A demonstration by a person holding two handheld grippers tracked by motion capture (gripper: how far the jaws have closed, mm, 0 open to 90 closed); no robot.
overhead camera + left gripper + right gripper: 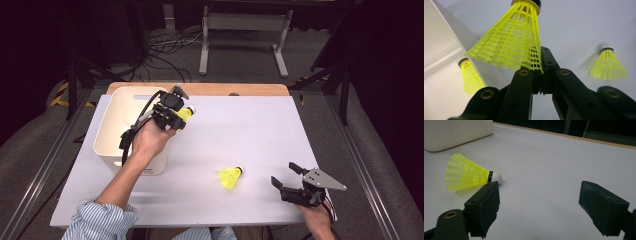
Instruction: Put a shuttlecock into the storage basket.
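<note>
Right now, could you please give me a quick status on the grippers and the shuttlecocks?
Left hand-held gripper shut on a yellow shuttlecock beside the white bin. Right hand-held gripper open, empty. Second shuttlecock lying on the table, nothing blocking it.

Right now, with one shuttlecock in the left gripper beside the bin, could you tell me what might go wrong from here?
1. The left gripper pinches only the edge of the held shuttlecock's mesh skirt; it could slip or crumple.
2. That gripper hangs at the white bin's right rim, so a release may land on the table instead.
3. The second shuttlecock lies on its side ahead of the open right gripper; a nudge could roll it.
</note>
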